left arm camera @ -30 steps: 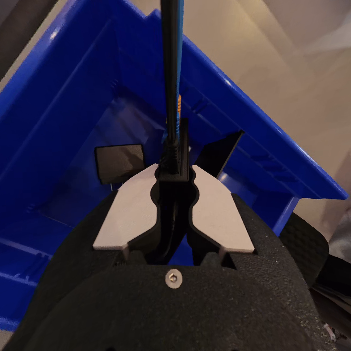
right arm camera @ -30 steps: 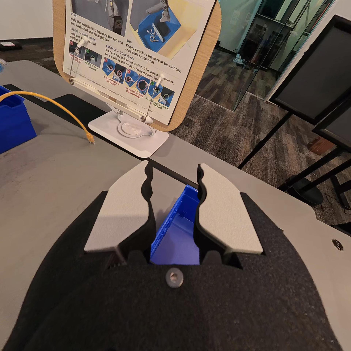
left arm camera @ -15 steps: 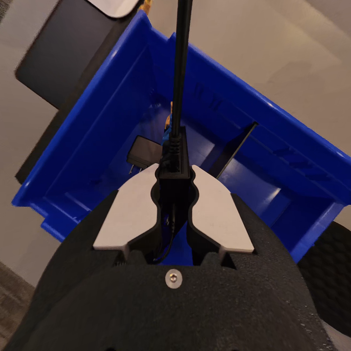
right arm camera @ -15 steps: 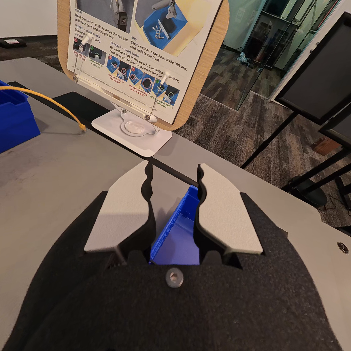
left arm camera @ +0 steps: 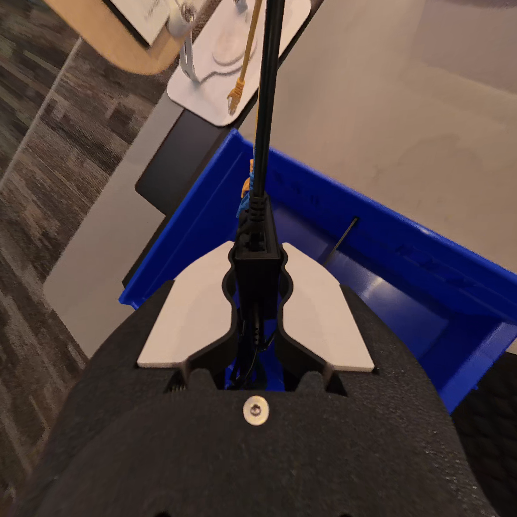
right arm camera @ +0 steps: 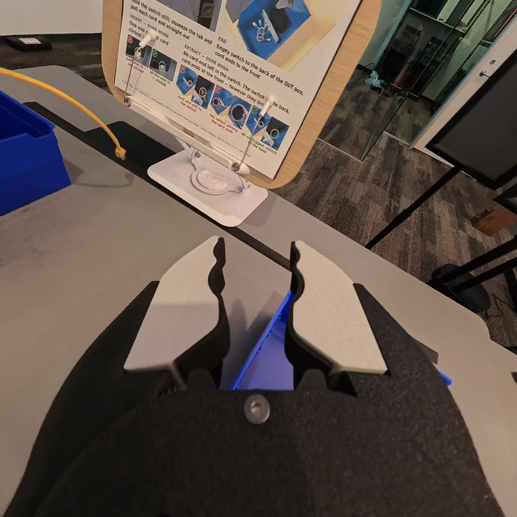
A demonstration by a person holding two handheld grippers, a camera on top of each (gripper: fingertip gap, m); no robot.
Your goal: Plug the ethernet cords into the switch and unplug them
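Black plastic fills our left gripper (left arm camera: pixel 257 251): its pads clamp the switch (left arm camera: pixel 257 268) edge-on above the blue bin (left arm camera: pixel 391 251), with black (left arm camera: pixel 265 112), blue and yellow cords plugged into its upper face; we judge the step is unplugging, so we should hold the switch steady; our right gripper (right arm camera: pixel 256 246), apart and empty over the grey table (right arm camera: pixel 84 251), should squeeze each tab and pull straight; a loose yellow plug (left arm camera: pixel 234 96) dangles beyond.

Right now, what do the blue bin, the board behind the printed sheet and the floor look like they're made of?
Blue bin: moulded plastic, seemingly glossy, with sheen on its rim and ribbed walls. Board: looks like light wood or wood veneer, pale grain, rounded corners. Floor: probably carpet tile, matte, mottled grey-brown blocks.
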